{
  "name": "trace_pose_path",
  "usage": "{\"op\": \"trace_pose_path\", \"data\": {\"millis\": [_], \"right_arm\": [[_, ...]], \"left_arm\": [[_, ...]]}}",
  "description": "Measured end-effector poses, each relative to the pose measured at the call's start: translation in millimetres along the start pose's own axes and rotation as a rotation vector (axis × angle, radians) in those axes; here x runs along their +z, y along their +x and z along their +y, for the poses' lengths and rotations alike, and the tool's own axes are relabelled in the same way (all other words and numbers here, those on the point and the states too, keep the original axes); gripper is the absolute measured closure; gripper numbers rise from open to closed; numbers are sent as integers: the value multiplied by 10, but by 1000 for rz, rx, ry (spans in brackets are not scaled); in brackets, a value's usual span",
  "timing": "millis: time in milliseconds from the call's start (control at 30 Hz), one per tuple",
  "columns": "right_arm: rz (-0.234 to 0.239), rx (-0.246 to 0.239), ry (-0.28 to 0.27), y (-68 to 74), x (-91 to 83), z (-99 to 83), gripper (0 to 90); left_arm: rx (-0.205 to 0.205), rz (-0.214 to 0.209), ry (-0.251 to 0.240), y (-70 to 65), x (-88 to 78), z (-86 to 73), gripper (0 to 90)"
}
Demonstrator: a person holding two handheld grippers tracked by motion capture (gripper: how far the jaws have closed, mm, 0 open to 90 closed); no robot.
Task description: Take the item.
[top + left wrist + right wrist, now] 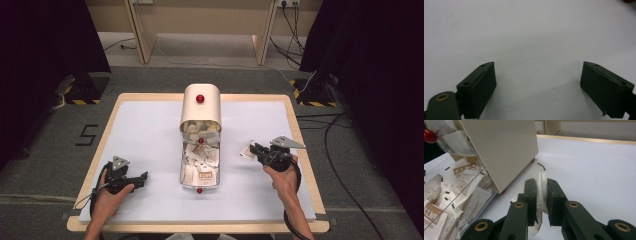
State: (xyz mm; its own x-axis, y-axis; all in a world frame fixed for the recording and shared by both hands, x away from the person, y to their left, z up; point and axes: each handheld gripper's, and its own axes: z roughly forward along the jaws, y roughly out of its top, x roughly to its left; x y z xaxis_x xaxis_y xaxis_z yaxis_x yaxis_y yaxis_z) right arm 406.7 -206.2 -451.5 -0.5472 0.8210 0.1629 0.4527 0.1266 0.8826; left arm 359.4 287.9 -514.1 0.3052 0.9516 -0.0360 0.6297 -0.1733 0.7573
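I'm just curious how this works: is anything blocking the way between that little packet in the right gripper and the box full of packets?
Nothing visible does. The right gripper holds a sachet above bare white table, and the clear box beside it lies open, its cream lid tipped back.

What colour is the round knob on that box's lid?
Red. The knob on the cream lid shows best in the high view.

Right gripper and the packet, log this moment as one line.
right gripper: shut on packet | left gripper: open, over table | box: open, full of packets
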Motion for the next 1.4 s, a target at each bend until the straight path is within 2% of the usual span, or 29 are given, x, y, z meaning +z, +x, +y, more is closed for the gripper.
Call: {"op": "trace_pose_path", "data": {"millis": [633, 1400], "right_arm": [[-2, -3, 59, -22, 146, -125, 799], [-23, 2, 93, -72, 232, -209, 793]], "left_arm": [[-1, 0, 0, -1, 0, 0, 124], [-1, 0, 0, -1, 0, 0, 124]]}}
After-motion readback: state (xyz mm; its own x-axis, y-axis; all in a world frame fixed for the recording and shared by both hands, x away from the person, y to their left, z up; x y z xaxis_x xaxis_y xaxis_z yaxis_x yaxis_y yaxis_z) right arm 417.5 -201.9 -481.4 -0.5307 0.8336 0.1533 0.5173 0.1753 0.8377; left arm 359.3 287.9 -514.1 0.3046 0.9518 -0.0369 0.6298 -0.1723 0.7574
